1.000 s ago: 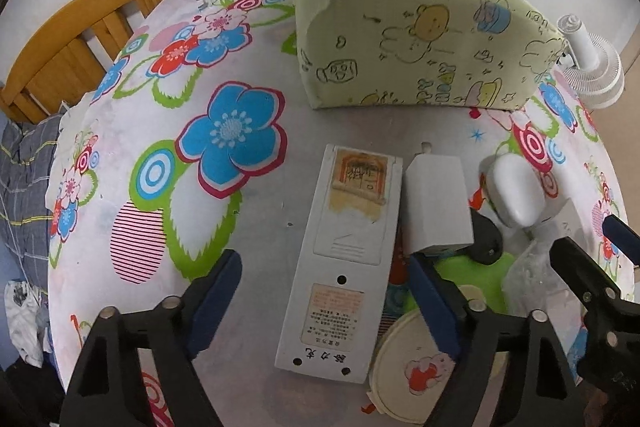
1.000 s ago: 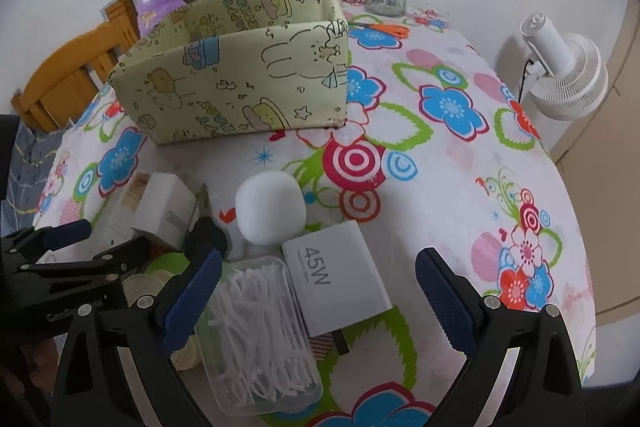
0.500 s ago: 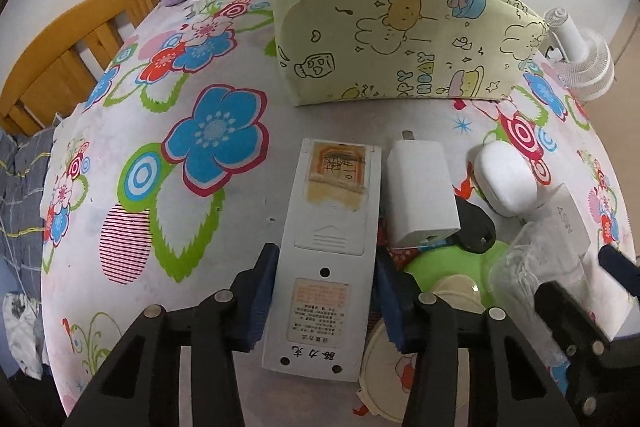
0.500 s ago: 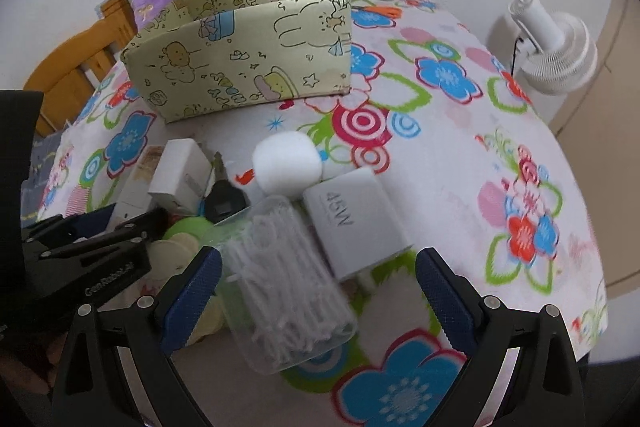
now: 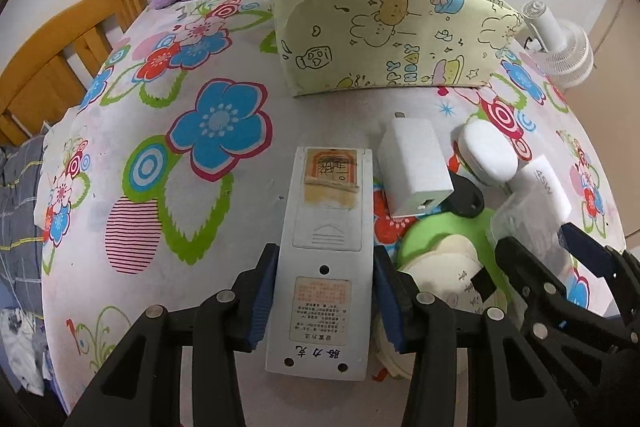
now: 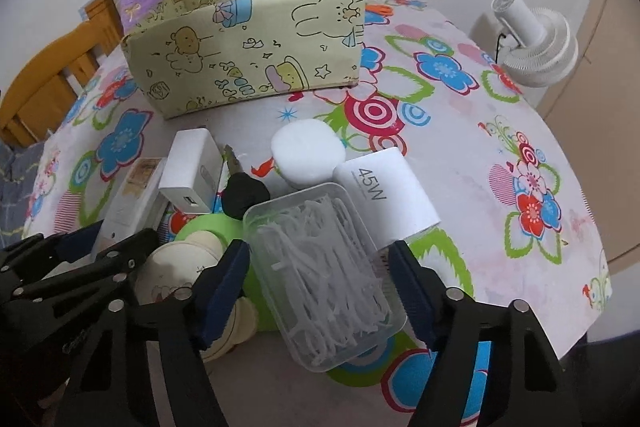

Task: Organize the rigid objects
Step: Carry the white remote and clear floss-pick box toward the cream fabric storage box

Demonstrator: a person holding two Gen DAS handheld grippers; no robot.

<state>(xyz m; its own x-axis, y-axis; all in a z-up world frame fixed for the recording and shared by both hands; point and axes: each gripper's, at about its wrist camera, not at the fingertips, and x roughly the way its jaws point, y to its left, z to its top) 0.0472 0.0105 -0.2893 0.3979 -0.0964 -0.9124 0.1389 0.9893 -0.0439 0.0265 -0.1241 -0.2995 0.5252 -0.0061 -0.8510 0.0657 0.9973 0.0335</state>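
A: How far along is the sorting?

B: Barely begun, by the look of it. The storage box (image 6: pixel 248 55) sits at 12 o'clock on the floral tablecloth (image 6: pixel 480 155), and what shows of its inside looks bare, though most of it is hidden. Every loose item lies in a cluster at 6 o'clock of the box.

A: Largest item first?

B: The remote control (image 5: pixel 326 247), face down. The left gripper (image 5: pixel 325 297) has both blue pads pressed on its 2 long sides, so it is pinched but not yet lifted off the cloth.

A: Next?

B: The clear floss-pick case (image 6: pixel 324 267). The right gripper (image 6: pixel 320 287) straddles it with its jaws closing; the 9 o'clock pad sits close against the case, the 3 o'clock pad shows a sliver of gap, so no firm grip yet.

A: And the smaller pieces?

B: The 45W charger (image 6: pixel 384 195) at 1 o'clock of the case, the white adapter (image 5: pixel 414 167), the round white case (image 6: pixel 306 151), a green lid (image 5: pixel 440 231) and a black key (image 6: pixel 244 191), all untouched. So 2 grasps are under way and 5 items wait.
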